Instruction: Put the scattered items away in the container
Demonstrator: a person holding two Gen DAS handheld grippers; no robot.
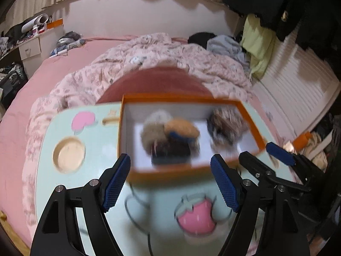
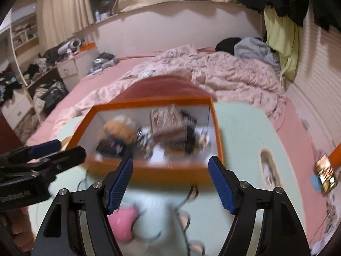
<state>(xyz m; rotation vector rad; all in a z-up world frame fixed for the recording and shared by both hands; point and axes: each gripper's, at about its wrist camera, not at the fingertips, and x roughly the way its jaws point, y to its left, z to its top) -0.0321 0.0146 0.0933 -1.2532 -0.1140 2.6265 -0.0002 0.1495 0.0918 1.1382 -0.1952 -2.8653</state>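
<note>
Right wrist view alone shows a phone (image 2: 326,174) at right edge; orange box (image 1: 181,170) sits mid-frame on the mint tray table (image 1: 89,170), long axis left-right, open side up, items (image 1: 170,136) inside; left gripper (image 1: 171,181) and right gripper (image 2: 170,183) both spread wide, holding nothing.

Your orange box (image 1: 251,125) is white inside and holds a tan fuzzy item (image 1: 181,125), a beige one (image 1: 150,135) and a mottled brown one (image 1: 226,123). The tabletop (image 1: 96,149) under it is pale mint, printed with a pink strawberry (image 1: 197,217) near you and a pink heart (image 1: 82,119) at the left. Both of your hand-held grippers are black with blue ribbed pads (image 1: 116,183). The far bed (image 1: 64,64) is pink, its quilt (image 1: 170,59) pale pink with a floral print.
</note>
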